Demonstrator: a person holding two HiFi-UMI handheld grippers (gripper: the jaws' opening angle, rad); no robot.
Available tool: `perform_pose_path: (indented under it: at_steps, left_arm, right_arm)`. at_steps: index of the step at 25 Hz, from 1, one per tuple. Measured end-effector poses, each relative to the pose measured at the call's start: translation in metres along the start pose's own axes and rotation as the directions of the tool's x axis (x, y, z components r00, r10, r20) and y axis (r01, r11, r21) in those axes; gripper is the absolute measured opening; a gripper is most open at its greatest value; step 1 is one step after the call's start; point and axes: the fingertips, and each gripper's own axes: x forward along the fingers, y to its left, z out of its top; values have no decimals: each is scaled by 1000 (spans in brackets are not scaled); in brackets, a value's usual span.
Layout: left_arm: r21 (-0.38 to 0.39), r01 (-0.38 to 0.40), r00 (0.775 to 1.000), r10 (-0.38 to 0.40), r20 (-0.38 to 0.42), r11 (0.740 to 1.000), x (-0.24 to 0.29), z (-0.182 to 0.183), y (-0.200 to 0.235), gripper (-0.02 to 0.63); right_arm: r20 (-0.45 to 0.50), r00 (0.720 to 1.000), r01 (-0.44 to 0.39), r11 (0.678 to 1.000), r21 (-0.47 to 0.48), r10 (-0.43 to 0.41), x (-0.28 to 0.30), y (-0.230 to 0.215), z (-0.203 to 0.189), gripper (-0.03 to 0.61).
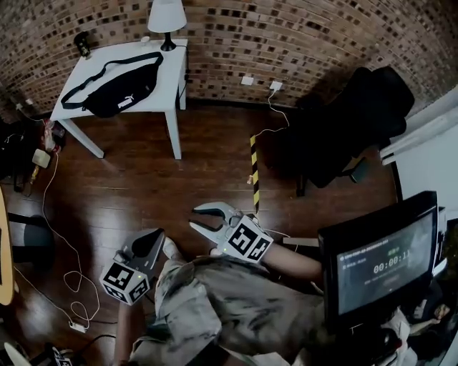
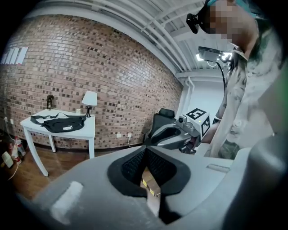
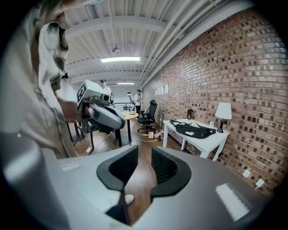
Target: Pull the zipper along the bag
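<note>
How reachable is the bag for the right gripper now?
Probably not yet: the bag lies on the table, across the floor from the right gripper. Nothing blocks the path; the person must step closer.

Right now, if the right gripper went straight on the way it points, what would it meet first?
Probably nothing near: beyond the right gripper lies only brown wooden floor. The black office chair stands far ahead, though depth is unclear.

White table point(image 1: 173, 78) and lamp point(image 1: 167, 14) by brick wall point(image 1: 300, 36), black chair point(image 1: 358, 114), timer monitor point(image 1: 383, 257).
</note>
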Motion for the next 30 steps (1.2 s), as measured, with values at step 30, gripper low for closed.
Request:
perform_pose_path:
  at_steps: [30]
  left_arm:
    - [-35, -25, 1000, 24, -19, 999, 10, -38, -61, 2]
  right_arm:
    - [-4, 1000, -15, 1000, 9, 15, -56, 29, -43, 89]
